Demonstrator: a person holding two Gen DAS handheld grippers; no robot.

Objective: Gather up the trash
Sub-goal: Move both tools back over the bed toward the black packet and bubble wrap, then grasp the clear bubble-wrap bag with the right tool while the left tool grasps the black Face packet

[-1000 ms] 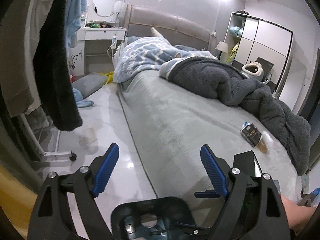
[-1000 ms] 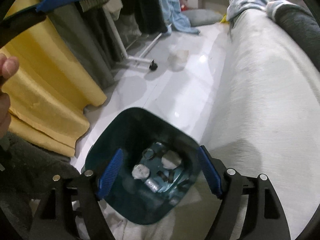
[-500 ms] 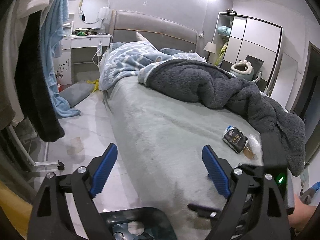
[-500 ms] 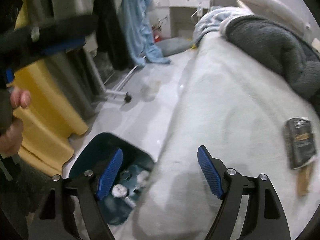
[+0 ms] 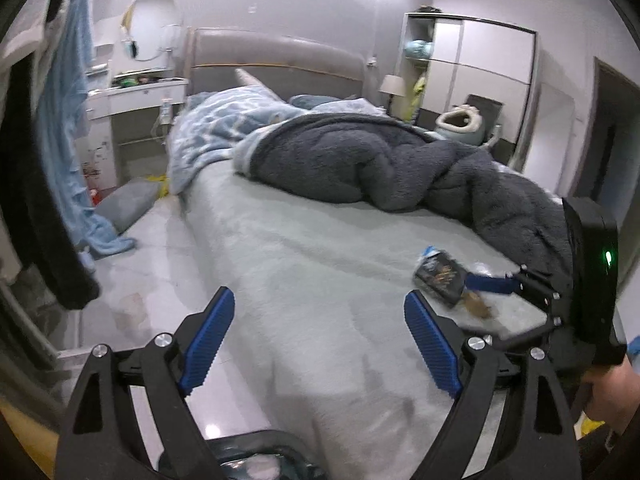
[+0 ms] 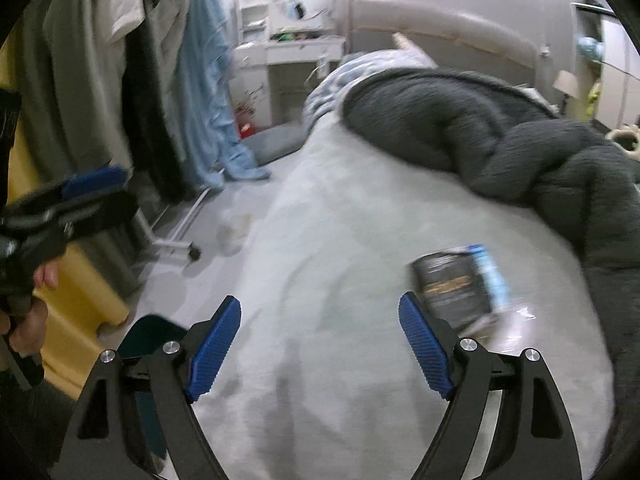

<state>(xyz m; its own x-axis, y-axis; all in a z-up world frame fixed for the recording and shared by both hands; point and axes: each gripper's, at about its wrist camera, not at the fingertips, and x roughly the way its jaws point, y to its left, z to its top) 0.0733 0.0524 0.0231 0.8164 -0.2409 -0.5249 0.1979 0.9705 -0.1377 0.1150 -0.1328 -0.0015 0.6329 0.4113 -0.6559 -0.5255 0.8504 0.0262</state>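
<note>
A black snack wrapper [image 6: 456, 288] lies on the grey bed sheet [image 6: 320, 240], with a scrap of clear plastic [image 6: 516, 320] beside it. My right gripper [image 6: 320, 344] hovers over the bed, just short and left of the wrapper. It is open, its jaws still easing apart with nothing between them. In the left wrist view the wrapper [image 5: 440, 276] and a brown scrap [image 5: 476, 306] sit to the right, and a blue finger [image 5: 488, 283] of the right gripper reaches in by them. My left gripper [image 5: 320, 336] is open and empty over the bed's near edge. The teal trash bin [image 6: 148, 336] stands on the floor below.
A dark fleece blanket [image 5: 380, 160] and a blue quilt [image 5: 216, 128] are heaped at the head of the bed. Clothes hang on a rack [image 6: 120, 80] at the left above the white floor [image 5: 132, 272]. A yellow fabric-covered block [image 6: 80, 300] stands near the bin. A wardrobe [image 5: 480, 64] lines the far wall.
The right gripper has risen from over the bin and swung across the bed toward the wrapper, which now lies just past its right pad. The left gripper shifted too, and the bin dropped to the frame's bottom.
</note>
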